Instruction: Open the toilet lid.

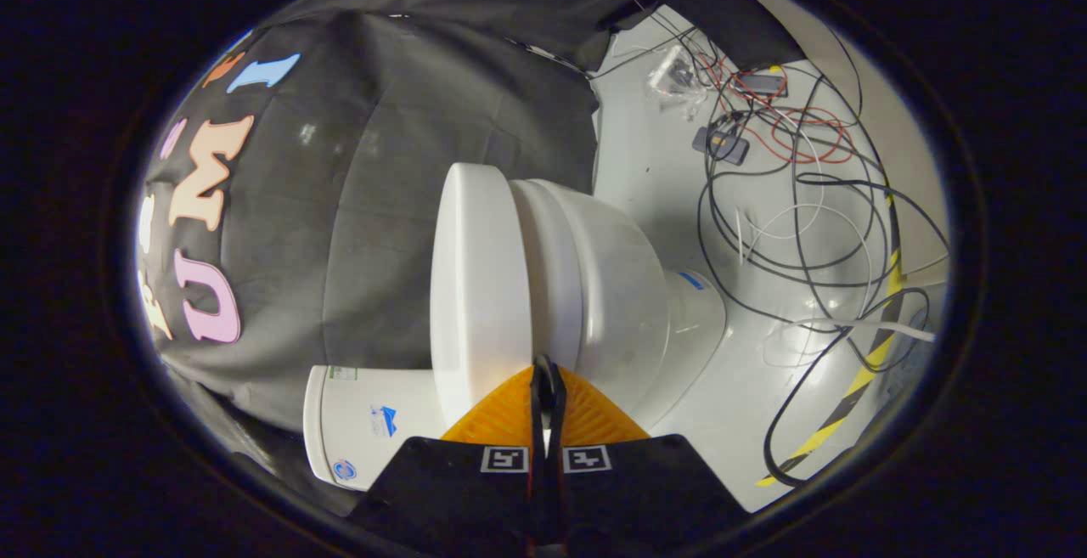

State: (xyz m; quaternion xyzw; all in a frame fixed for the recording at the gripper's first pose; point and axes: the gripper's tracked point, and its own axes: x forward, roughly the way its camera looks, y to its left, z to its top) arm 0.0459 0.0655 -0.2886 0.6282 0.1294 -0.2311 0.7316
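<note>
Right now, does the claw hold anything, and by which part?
Nothing is held. The claw has its fingers closed together, tips at the seam between the toilet lid and the seat.

The gripper (548, 375) is sitting with its jaws pressed together, their tips touching the edge of the toilet lid (475, 286). The bowl (611, 286) is lying just ahead, right of the lid; the tank (365, 426) left of the jaws. Cables (798, 201) are sprawling on the floor (645, 159) beyond.
</note>
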